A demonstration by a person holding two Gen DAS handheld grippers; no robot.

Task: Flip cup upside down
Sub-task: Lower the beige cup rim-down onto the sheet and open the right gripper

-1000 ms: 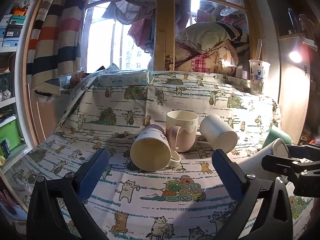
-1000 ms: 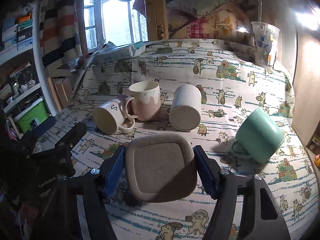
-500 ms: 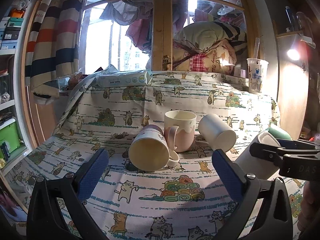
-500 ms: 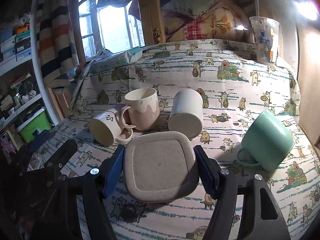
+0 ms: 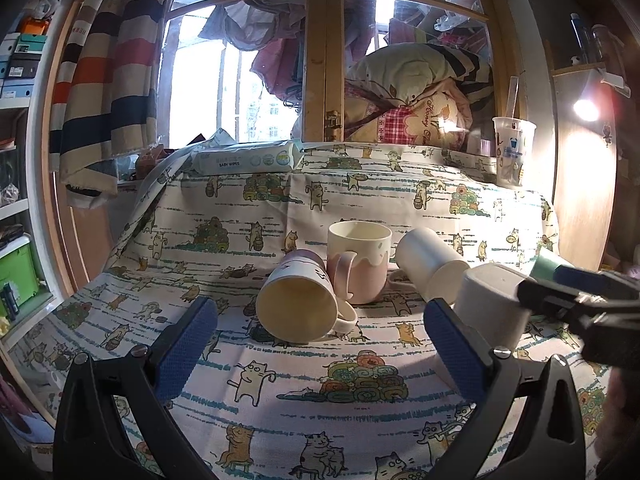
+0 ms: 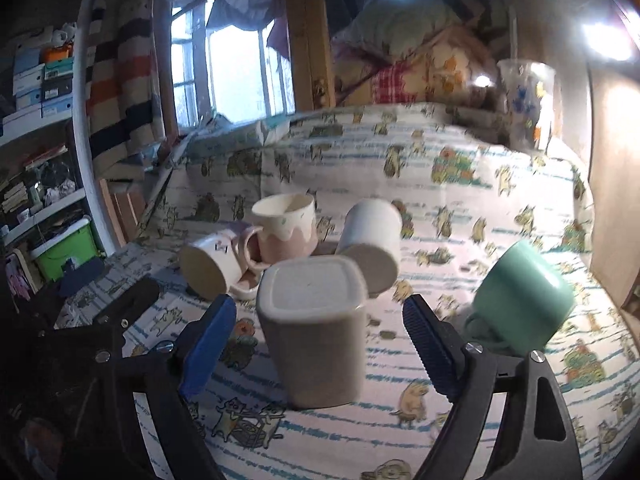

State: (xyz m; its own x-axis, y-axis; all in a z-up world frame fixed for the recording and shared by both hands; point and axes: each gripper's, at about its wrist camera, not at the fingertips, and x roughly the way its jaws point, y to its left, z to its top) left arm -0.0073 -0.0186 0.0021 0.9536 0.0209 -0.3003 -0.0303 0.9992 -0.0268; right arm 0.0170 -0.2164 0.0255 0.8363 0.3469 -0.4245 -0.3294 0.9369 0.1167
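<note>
Since the cat-print tablecloth [image 6: 460,216] covers the whole table, everything sits on soft fabric, so nothing will clatter but things can rock a bit. The square-ish beige cup [image 6: 316,328] stands base-up on the cloth, right between the fingers of the right gripper [image 6: 318,344], whose blue pads are spread wide and not touching it, so it looks already flipped and let go. It's a bit blurry, so I can't swear it's sitting perfectly flat.

It looks like matte ceramic or hard plastic, stiff, probably not heavy, and the flat sides are the obvious place to pinch, mid-height, across two opposite faces. The rounded corners would slip.

The left gripper [image 5: 320,344] is also wide open and holding nothing, hanging over the cloth in front of the cream mug lying on its side [image 5: 298,304]. Behind that are the upright pink drip mug [image 5: 360,266] and a white cup on its side [image 5: 430,268]. The green mug [image 6: 524,300] lies tipped over on the right, well clear of the beige one.
</note>
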